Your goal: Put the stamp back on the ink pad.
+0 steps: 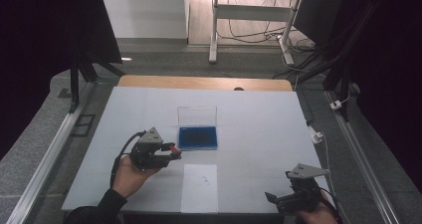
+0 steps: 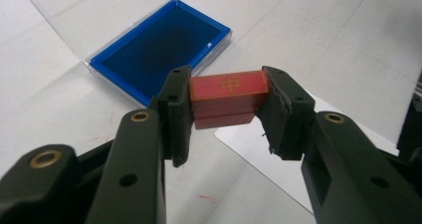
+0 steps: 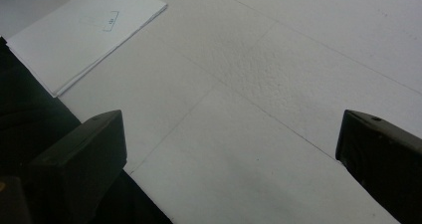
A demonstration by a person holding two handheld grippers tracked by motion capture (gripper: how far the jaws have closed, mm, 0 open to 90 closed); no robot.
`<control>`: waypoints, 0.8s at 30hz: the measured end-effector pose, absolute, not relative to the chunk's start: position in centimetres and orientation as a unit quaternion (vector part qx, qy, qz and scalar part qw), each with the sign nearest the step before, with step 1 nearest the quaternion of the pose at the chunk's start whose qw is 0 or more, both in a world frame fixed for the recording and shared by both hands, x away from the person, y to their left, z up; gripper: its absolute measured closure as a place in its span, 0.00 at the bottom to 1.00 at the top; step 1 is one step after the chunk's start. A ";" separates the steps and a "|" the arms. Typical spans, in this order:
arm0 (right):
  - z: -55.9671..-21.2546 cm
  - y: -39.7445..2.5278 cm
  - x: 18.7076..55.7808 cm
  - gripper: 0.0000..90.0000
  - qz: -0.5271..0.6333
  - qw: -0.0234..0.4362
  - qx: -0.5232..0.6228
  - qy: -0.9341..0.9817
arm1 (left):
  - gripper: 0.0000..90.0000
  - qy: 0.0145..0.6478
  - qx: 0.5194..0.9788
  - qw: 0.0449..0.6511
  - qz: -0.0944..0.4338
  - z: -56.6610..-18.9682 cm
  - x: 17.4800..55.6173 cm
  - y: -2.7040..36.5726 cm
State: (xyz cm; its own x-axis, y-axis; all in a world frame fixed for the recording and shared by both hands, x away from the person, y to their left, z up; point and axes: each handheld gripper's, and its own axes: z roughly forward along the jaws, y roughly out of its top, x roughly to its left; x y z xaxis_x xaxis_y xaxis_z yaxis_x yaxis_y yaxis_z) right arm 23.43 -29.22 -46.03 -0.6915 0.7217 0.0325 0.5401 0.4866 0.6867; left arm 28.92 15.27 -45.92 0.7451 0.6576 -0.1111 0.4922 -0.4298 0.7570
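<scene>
The left tool (image 2: pixel 226 109) clenches a red stamp block (image 2: pixel 228 97), lifted off the white surface (image 1: pixel 259 119) just beside the open blue ink pad case (image 2: pixel 159 47). The right tool (image 3: pixel 229 154) hangs released near the surface's edge, beside the paper sheet (image 3: pixel 84 32).

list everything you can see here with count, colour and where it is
stamp: 1, red with a gold mark, clamped between the left tongs' jaws
ink pad case: 1, blue pad, clear lid open, centre of table
paper sheet: 1, white with a small mark, near edge of table in front of the case
table: 1, white top, wooden far edge
left tongs: 1, black, held in left hand, beside the case
right tongs: 1, black, jaws apart, near right corner
</scene>
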 end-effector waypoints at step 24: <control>-46.1 -29.2 23.5 0.00 0.340 0.129 0.374 0.853 | 0.64 0.369 0.841 0.378 0.116 -49.0 35.8 12.0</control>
